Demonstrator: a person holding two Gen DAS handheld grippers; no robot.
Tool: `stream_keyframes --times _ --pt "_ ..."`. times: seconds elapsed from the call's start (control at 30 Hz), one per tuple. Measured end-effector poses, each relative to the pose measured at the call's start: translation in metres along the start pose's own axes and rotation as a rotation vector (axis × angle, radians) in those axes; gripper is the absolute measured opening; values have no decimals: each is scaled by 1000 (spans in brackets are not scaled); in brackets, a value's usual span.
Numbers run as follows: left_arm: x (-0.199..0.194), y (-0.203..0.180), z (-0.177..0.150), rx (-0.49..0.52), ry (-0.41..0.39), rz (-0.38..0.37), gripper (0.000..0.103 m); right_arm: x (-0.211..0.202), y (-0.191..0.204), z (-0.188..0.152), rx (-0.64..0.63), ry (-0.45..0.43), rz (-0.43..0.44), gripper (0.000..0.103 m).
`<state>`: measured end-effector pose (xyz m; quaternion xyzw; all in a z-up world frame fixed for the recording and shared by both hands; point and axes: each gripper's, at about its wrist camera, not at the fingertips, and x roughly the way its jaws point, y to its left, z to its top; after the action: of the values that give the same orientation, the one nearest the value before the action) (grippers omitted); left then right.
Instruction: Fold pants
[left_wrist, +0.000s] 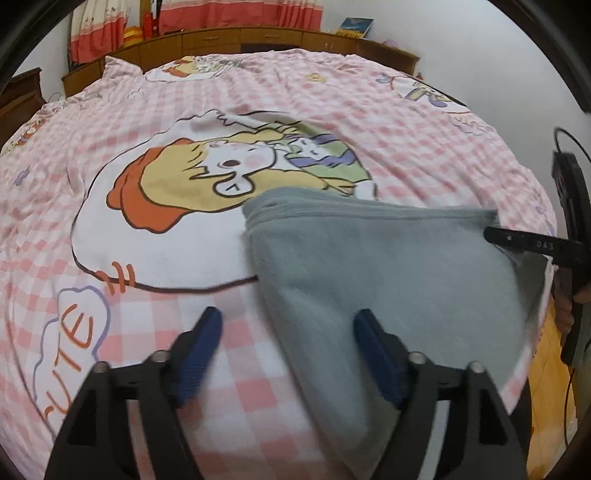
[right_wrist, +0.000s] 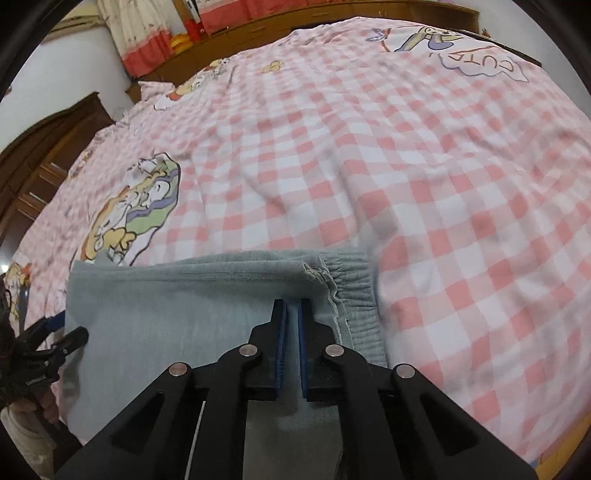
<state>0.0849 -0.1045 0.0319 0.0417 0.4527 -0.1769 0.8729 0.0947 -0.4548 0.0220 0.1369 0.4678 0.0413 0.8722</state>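
The light grey-blue pants (left_wrist: 388, 266) lie folded on the pink checked bedspread (left_wrist: 207, 417), near its front edge. My left gripper (left_wrist: 288, 332) is open; its right finger rests over the pants' left edge and its left finger is over the bedspread. In the right wrist view the pants (right_wrist: 166, 325) show their elastic waistband (right_wrist: 351, 288) at the right. My right gripper (right_wrist: 291, 310) is shut on a fold of the pants just left of the waistband. The right gripper also shows in the left wrist view (left_wrist: 517, 238) at the pants' right corner.
The bedspread (right_wrist: 424, 166) has a large cartoon print (left_wrist: 229, 173) beyond the pants. A wooden headboard and cabinets (left_wrist: 258, 38) run along the far side with red and white curtains above. A wooden floor (left_wrist: 554, 387) shows past the bed's right edge.
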Motion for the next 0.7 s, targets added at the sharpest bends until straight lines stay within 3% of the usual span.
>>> stream_keyframes --times 0.17,0.3,0.57,0.7 --pt "-7 3 -2 -4 1 -4 83 -25 13 -7 -1 -4 -12 12" --pt "-25 1 -12 -8 6 -13 82 -52 34 -26 -26 -26 56 17" --pt "-71 -8 -59 10 8 -39 82 -72 71 -84 -46 14 158 20" --pt "-90 -18 -82 47 -1 -30 82 -71 90 -109 -73 31 163 20"
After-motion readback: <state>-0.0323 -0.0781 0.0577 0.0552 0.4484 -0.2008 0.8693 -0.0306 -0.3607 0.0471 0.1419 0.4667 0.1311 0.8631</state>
